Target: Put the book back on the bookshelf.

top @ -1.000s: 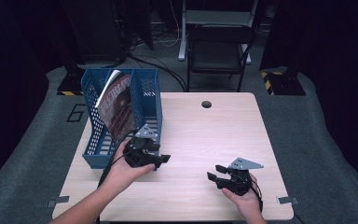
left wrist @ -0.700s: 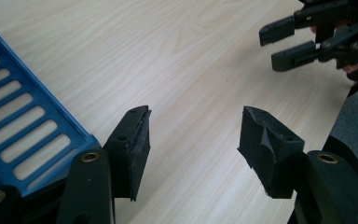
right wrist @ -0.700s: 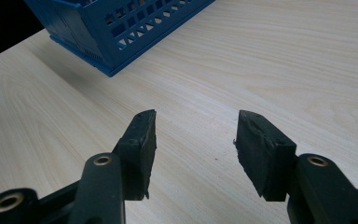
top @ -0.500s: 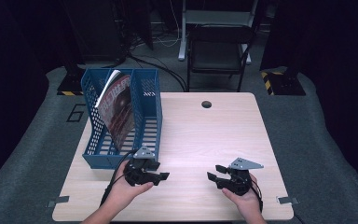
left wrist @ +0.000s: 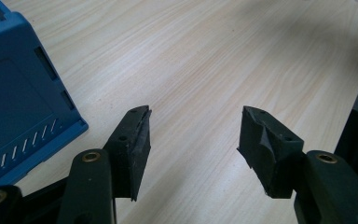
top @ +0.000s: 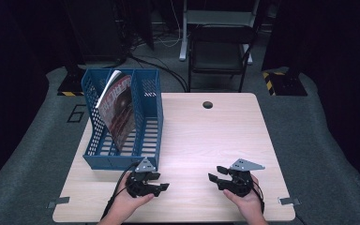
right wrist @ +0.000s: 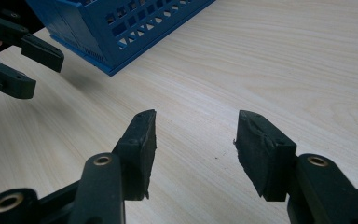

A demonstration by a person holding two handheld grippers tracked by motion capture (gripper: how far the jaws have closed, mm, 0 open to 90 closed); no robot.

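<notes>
A blue mesh file rack (top: 122, 122) stands on the left of the wooden table (top: 201, 136), and a magazine (top: 117, 108) with a dark red cover leans tilted inside it. My left gripper (top: 163, 186) rests low over the table just in front of the rack's near right corner (left wrist: 23, 116), open with nothing between its jaws (left wrist: 193, 135). My right gripper (top: 212, 177) sits near the front right of the table, open and empty (right wrist: 196, 140), pointing left toward the rack (right wrist: 116, 28). The left gripper (right wrist: 32, 60) also appears at the top left of the right gripper view.
A small round hole (top: 207, 104) is in the table's far edge. A dark chair (top: 220, 51) stands beyond the table on grey floor. Bare tabletop spreads between and beyond the two grippers.
My left gripper has drawn back from the rack toward the front edge and come down near the tabletop. The right gripper has stayed where it was.
</notes>
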